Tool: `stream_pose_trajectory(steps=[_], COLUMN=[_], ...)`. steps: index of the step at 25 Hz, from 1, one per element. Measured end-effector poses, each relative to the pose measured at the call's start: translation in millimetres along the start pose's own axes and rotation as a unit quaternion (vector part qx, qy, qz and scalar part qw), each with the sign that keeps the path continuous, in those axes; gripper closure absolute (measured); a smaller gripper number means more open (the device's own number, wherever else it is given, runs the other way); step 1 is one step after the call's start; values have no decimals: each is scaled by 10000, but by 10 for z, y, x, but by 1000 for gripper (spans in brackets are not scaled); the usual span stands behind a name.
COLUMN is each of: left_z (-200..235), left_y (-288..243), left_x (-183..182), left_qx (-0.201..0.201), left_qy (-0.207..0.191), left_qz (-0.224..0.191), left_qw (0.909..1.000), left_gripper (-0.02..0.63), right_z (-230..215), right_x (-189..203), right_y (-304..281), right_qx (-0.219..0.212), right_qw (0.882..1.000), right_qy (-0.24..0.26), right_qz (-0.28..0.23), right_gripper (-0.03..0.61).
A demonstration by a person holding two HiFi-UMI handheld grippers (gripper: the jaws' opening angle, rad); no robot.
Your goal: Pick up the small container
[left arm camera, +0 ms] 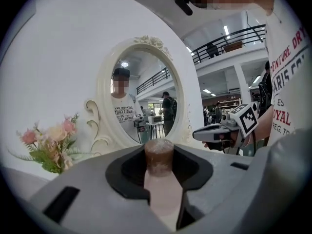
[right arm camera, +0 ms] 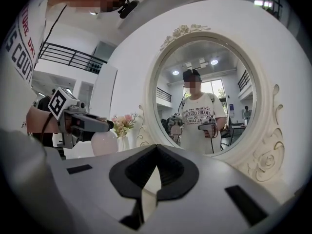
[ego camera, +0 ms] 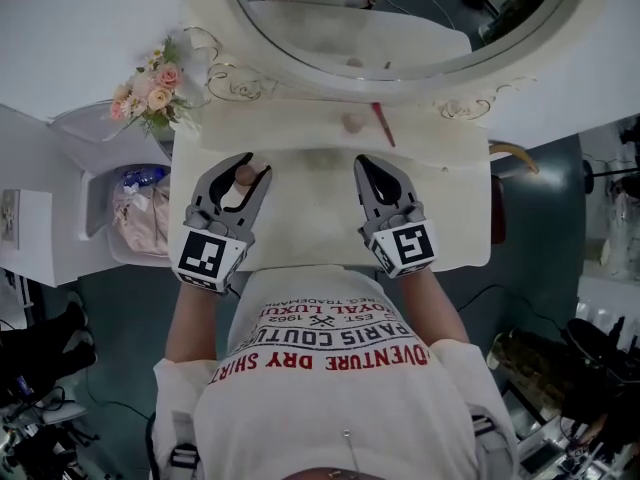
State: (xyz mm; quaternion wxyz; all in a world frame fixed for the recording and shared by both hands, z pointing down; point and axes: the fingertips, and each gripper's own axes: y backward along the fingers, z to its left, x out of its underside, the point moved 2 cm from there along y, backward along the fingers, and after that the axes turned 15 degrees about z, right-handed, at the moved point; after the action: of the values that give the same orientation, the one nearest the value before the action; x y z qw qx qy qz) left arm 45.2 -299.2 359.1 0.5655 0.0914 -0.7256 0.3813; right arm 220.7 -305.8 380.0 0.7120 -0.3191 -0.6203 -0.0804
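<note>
Holding the small container (ego camera: pixel 243 177) over the left part of the table (ego camera: pixel 312 213), our left tongs (ego camera: pixel 248 164) clamp its sides. Flowers (ego camera: pixel 155 93) crowd that far corner. Our right tongs (ego camera: pixel 372 173) are closed and empty, with bare table between the two and the mirror (ego camera: pixel 400 43) ahead.

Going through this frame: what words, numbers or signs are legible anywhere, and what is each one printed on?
"VENTURE DRY SHIRT": red print on the T-shirt, upside down in the head view.
"PARIS COUTU": same shirt, black, cut off at the fold.
"OYAL LUXU" and "EST. 1962": same shirt, smaller lines.
Both marker cubes: coded squares only, no letters.
Shirt print reflected in the mirror: too small to read.
</note>
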Motion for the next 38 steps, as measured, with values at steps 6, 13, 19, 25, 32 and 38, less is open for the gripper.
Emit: stream_pose_trajectory(steps=[6, 13, 19, 25, 32, 38], left_z=[-89, -153, -220, -315, -296, -298], left_y=[10, -82, -202, -272, -291, -311], left_x=[-209, -333, -309, -316, -297, -241], left_qx=[-36, -69, -41, -19, -101, -78], left_qy=[3, -98, -115, -138, -100, -78], left_qz=[-124, -91, 15, 1, 3, 78], left_qw=[9999, 9999, 9999, 9999, 9999, 9999], left_gripper=[482, 482, 482, 482, 482, 482], right_z=[-117, -249, -284, -351, -354, -303], right_x=[-158, -231, -254, -236, -225, -172], right_y=[172, 267, 297, 285, 258, 210], right_qx=[143, 165, 143, 139, 56, 18], right_qw=[9995, 9995, 9995, 9997, 9999, 9999], right_qy=[130, 76, 123, 45, 47, 102], right_qz=[-252, -266, -254, -187, -145, -87], right_gripper=[580, 580, 580, 580, 580, 580])
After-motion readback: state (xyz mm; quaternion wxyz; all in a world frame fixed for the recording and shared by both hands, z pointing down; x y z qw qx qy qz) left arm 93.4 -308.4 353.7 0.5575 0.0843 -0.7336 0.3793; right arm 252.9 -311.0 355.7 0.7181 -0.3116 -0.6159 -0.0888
